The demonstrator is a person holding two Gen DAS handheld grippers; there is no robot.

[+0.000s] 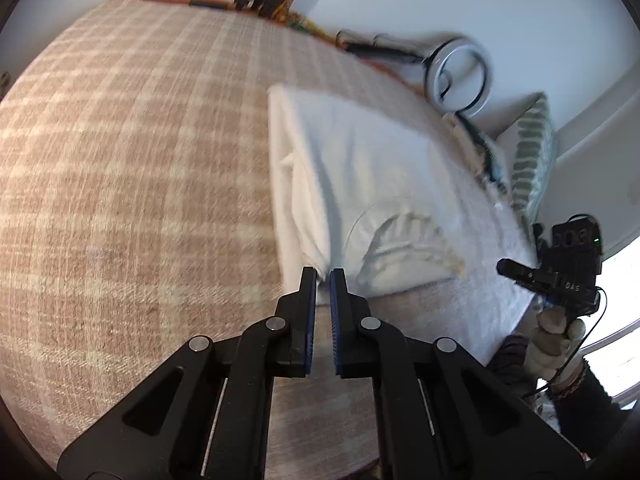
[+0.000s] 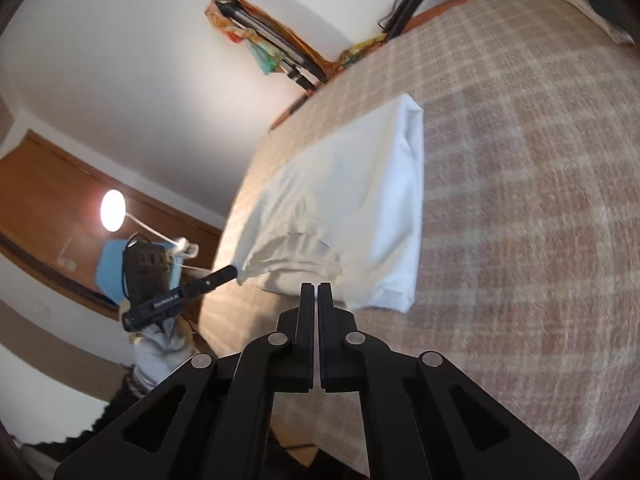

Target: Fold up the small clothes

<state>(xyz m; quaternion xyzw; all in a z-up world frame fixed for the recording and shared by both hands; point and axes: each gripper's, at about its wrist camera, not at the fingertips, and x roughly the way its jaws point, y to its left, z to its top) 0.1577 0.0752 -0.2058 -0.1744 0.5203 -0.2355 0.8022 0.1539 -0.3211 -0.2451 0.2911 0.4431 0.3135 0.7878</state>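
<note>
white garment [image 1: 360, 168], a small pale piece with a gathered elastic waistband [image 1: 404, 236], lies on a bed covered by a beige and cream checked blanket [image 1: 132, 168]. it is already folded lengthwise into a long band, with one doubled edge running straight along its side and the waistband end nearest the grippers.

in the left wrist view the left gripper [image 1: 323, 276] has its two black fingers drawn nearly together, with only a thin slit between the blue pads, and the tips sit on the near edge of the cloth. a sliver of white fabric shows between the tips, so the jaws appear clamped on the garment's edge. in the right wrist view the same gripper [image 2: 228, 272] is seen from the side, its tip touching the corner of the waistband [image 2: 292, 256], held by a gloved hand [image 2: 160, 348].

the right gripper [image 2: 316, 286] has its fingers pressed together with almost no gap. its tips lie at the near hem of the garment [image 2: 352, 184], but whether any cloth is caught between them cannot be told. in the left wrist view that gripper [image 1: 508, 268] sits at the far side of the garment, held by the other gloved hand [image 1: 556, 332].

a ring-shaped lamp [image 1: 460, 68] stands beyond the bed, and a lit round lamp [image 2: 113, 210] glows by a wooden door.
</note>
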